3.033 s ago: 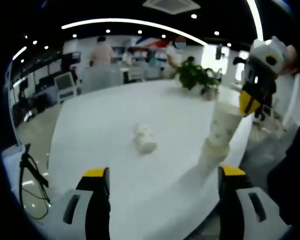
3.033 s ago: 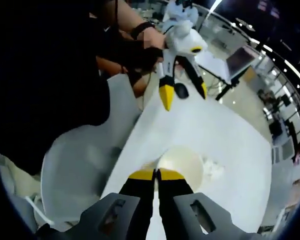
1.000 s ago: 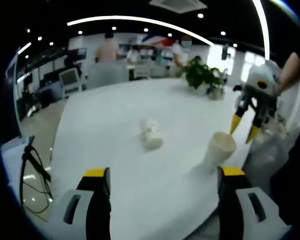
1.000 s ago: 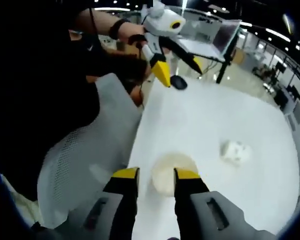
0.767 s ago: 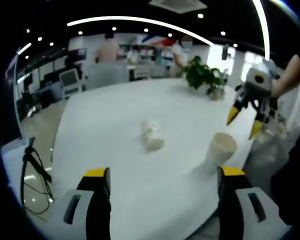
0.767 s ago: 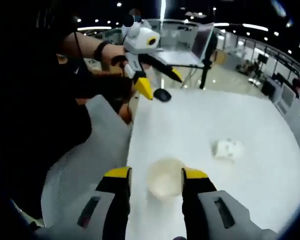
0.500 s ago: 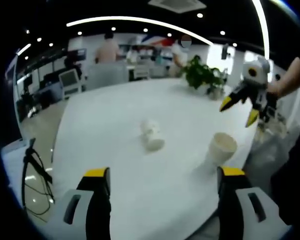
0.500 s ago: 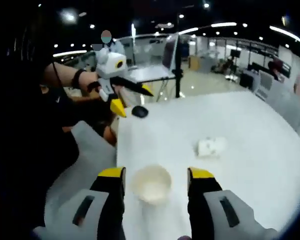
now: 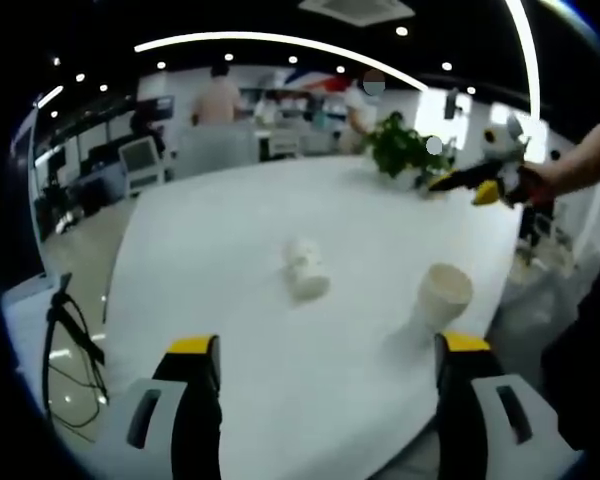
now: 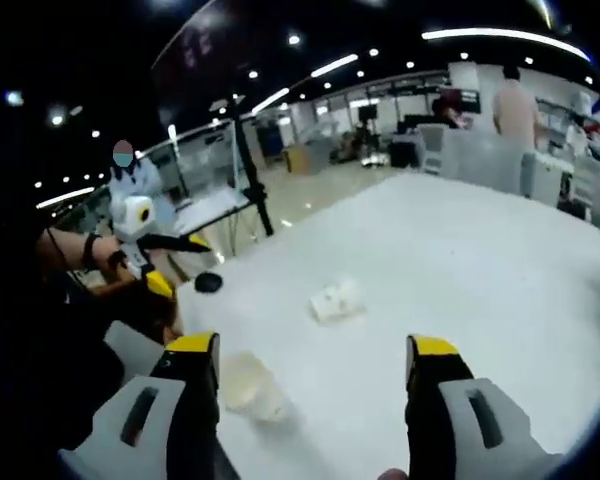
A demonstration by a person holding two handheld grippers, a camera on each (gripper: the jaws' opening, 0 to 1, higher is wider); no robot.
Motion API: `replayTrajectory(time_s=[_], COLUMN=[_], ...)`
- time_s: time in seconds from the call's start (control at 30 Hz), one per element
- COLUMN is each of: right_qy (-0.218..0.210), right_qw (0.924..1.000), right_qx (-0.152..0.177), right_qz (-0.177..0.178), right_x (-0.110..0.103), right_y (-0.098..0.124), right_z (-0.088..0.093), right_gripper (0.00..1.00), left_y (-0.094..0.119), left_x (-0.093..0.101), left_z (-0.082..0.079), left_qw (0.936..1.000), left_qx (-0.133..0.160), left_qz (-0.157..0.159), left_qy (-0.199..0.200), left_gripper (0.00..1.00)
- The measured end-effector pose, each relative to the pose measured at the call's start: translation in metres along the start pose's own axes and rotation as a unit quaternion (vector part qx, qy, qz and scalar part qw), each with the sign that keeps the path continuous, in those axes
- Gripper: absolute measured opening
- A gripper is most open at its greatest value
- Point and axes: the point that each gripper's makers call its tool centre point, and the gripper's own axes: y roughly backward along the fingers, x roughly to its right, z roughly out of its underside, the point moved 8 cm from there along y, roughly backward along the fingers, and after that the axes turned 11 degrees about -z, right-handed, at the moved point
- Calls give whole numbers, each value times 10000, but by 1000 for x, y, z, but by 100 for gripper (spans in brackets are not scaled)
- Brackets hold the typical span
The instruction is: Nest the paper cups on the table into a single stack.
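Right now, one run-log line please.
left gripper: open | right gripper: open | stack: upright | cup: lying apart

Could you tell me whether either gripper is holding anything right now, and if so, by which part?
Nothing is held. The left gripper and right gripper are both open and empty; the upright white paper cup stack stands free on the white table.

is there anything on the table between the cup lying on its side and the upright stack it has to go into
Nothing visible. In the left gripper view, bare white table lies between the tipped cup and the upright stack. The right gripper view shows the same open gap between cup and stack.
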Motion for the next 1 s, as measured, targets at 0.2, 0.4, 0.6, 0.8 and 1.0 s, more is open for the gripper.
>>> replayTrajectory(time_s=[0.2, 0.4, 0.6, 0.8, 1.0], right_qy=[-94, -41, 28, 194, 271], right_qw=[9998, 9999, 9999, 9986, 9959], right_qx=[48, -79, -143, -333, -427], right_qz=[168, 64, 25, -364, -756], right_x=[4, 3, 14, 36, 62], right_y=[3, 0, -6, -25, -55], right_z=[-1, -2, -10, -31, -57], right_gripper=[98, 100, 100, 96, 88], left_y=[0, -1, -1, 0, 2], left_x=[1, 2, 1, 0, -1], left_z=[1, 2, 3, 9, 14], left_qw=[10000, 10000, 10000, 9997, 9992], left_qx=[0, -17, -16, -48, -100], left_qz=[-3, 23, -5, -122, -223], left_qy=[25, 39, 55, 186, 301], left_gripper=[88, 88, 88, 88, 88])
